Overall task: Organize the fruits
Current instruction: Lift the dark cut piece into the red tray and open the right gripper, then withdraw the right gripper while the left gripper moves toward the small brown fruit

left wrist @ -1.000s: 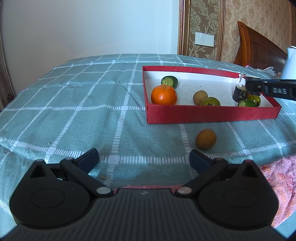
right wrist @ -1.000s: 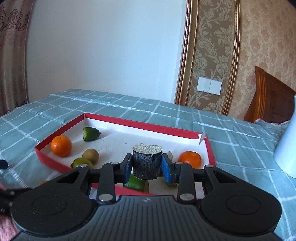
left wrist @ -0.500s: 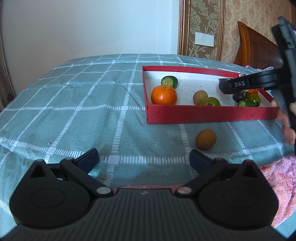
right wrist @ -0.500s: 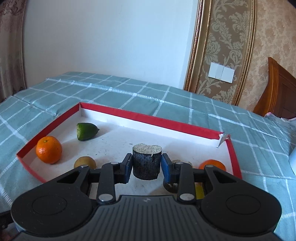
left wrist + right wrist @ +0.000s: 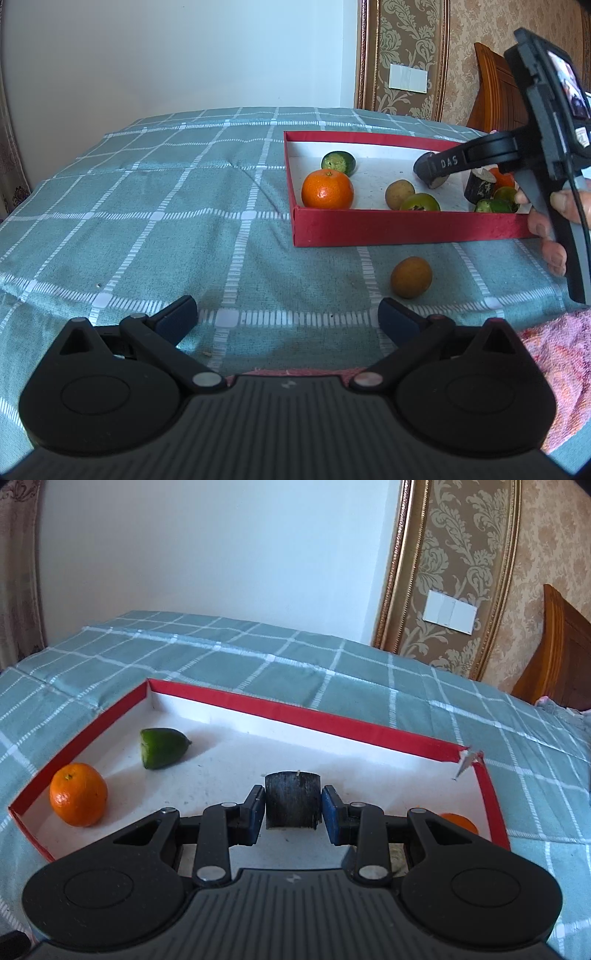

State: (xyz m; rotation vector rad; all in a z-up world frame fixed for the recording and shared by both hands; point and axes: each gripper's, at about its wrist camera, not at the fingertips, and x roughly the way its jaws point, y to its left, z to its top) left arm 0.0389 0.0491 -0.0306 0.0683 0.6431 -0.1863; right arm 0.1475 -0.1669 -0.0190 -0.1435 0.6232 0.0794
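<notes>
A right claw [image 5: 293, 809] is hovering low inside a red box [image 5: 332, 722] on a bed covered in a teal checked bedspread [image 5: 166, 206], its blue pads [image 5: 331, 812] standing just off either side of a dark cylindrical piece [image 5: 292, 799]; narrow gaps are showing between pads and piece, so the claw is sitting slightly parted around it rather than gripping. The piece is resting upright on the box's white floor, near the box's middle in the right wrist view. At 10 o'clock from it a green fruit [image 5: 162, 747] is lying, and at 9 o'clock an orange [image 5: 78, 794] is sitting by the left wall; another orange fruit [image 5: 458, 821] is peeking out at 3 o'clock behind the claw's arm.

The left claw [image 5: 286, 317] is hanging wide apart and empty above the bedspread. At 1 o'clock from it a brown fruit [image 5: 411, 277] is lying outside the box, just short of its near wall. A pink towel [image 5: 557, 369] is lying at 3 o'clock.
</notes>
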